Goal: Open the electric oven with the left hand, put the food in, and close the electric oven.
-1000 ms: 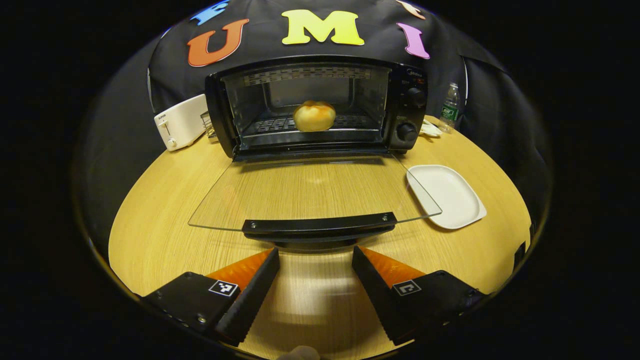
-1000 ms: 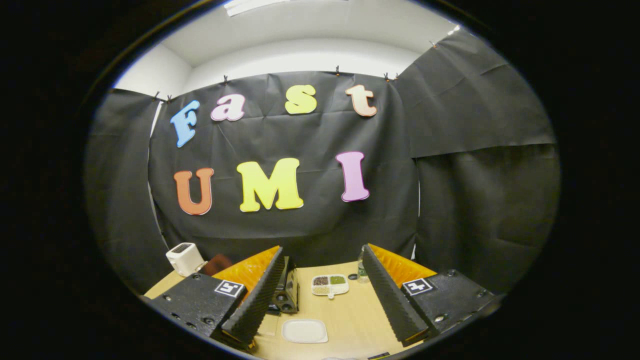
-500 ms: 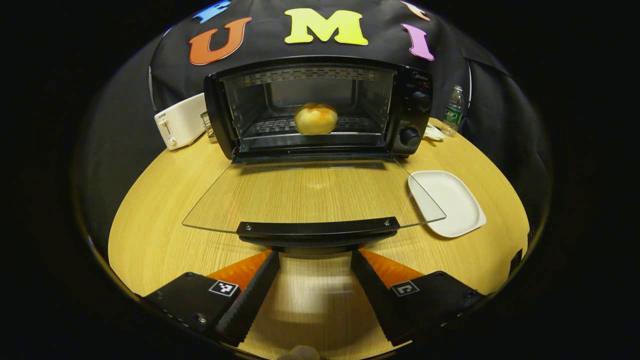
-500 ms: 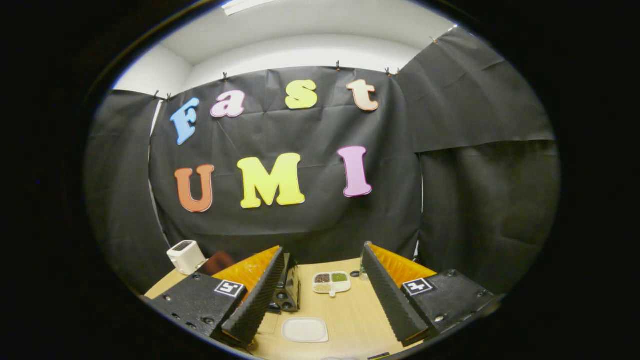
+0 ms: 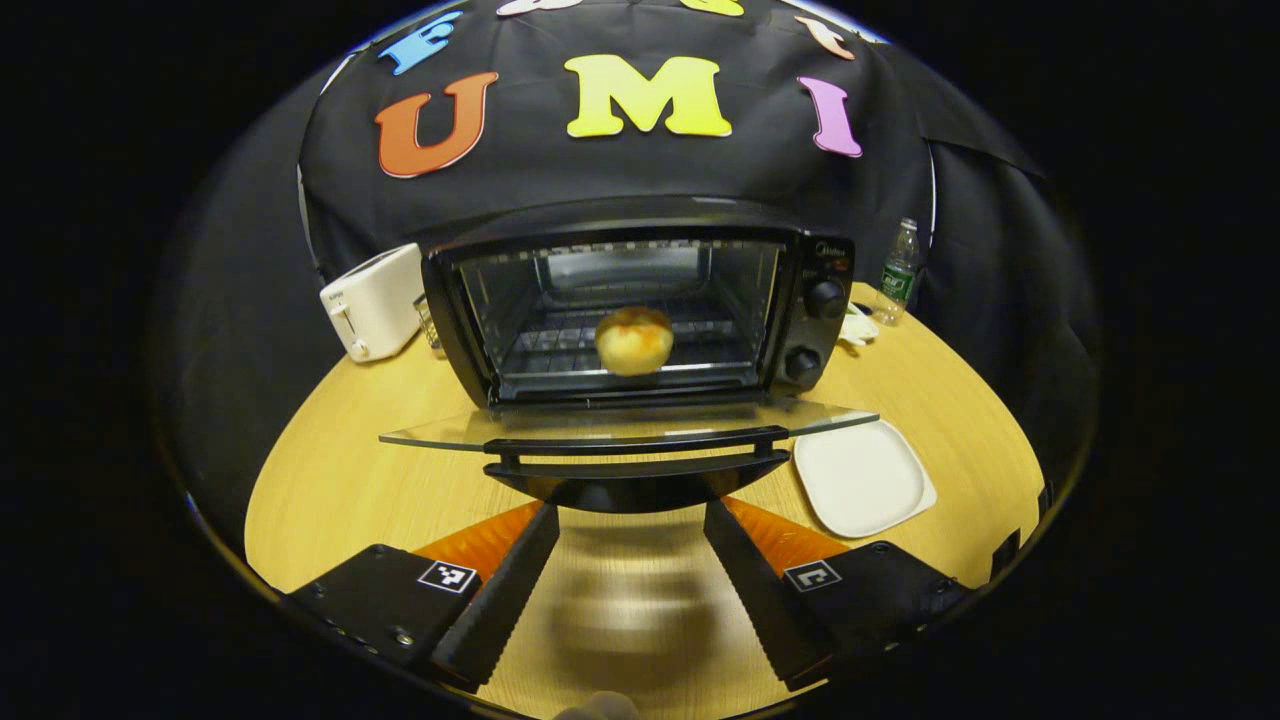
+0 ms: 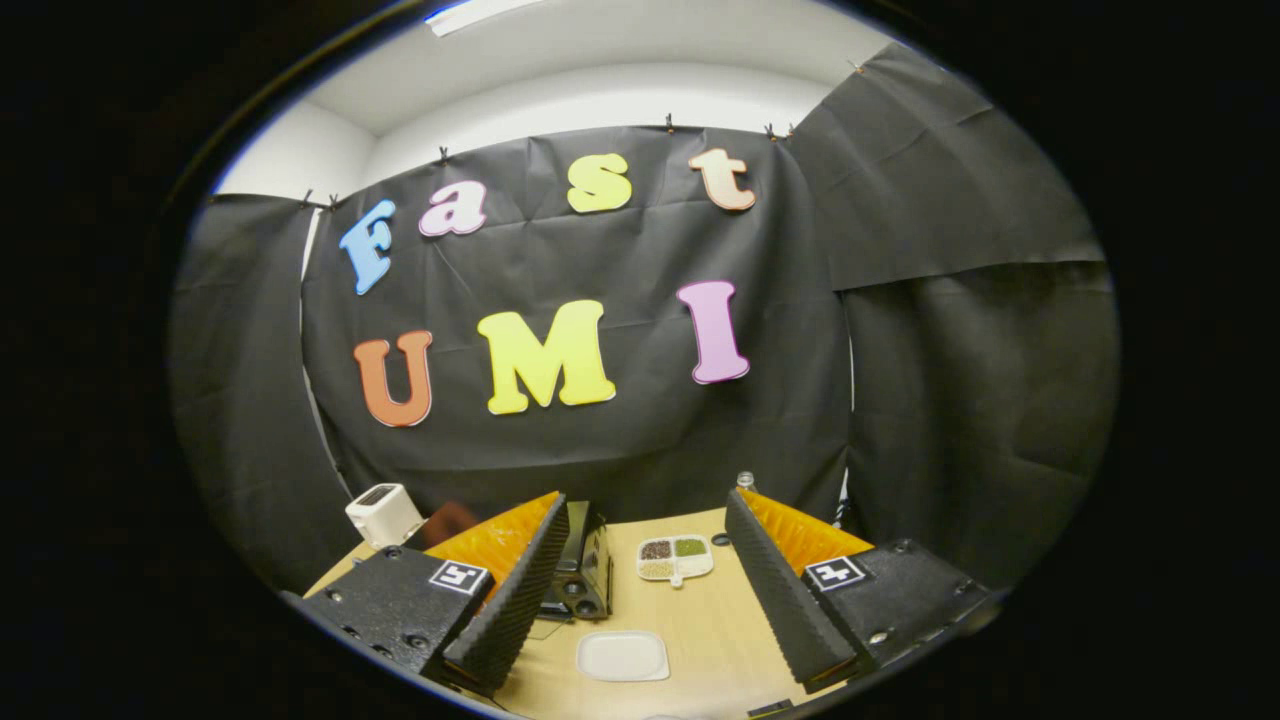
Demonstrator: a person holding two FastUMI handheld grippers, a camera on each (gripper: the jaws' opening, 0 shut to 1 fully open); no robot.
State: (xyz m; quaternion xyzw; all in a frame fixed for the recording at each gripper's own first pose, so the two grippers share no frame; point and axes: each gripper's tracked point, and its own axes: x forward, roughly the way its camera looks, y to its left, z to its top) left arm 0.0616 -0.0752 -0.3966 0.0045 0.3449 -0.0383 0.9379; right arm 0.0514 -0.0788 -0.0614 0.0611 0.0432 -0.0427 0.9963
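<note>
Left hand-held gripper [image 5: 630, 520] is being held wide open just below the door handle [image 5: 635, 468], nothing gripped. Glass door [image 5: 620, 425] is being shown near horizontal. Bun [image 5: 634, 340] is sitting on the rack inside the electric oven [image 5: 640, 300]. Right hand-held gripper [image 6: 645, 540] is being held open, empty, above the worktop [image 6: 700, 620].

I've got even overhead light on the round pale wooden table [image 5: 340, 480], bright and sharp mid-frame. Soft glare runs along the clear glass oven door [image 5: 630, 425], with a smeared shadow on the wood just below its black handle. Fisheye bends everything toward the rim. In the right gripper view, a white ceiling strip [image 6: 600, 50] glows brightly; corners are dim.
</note>
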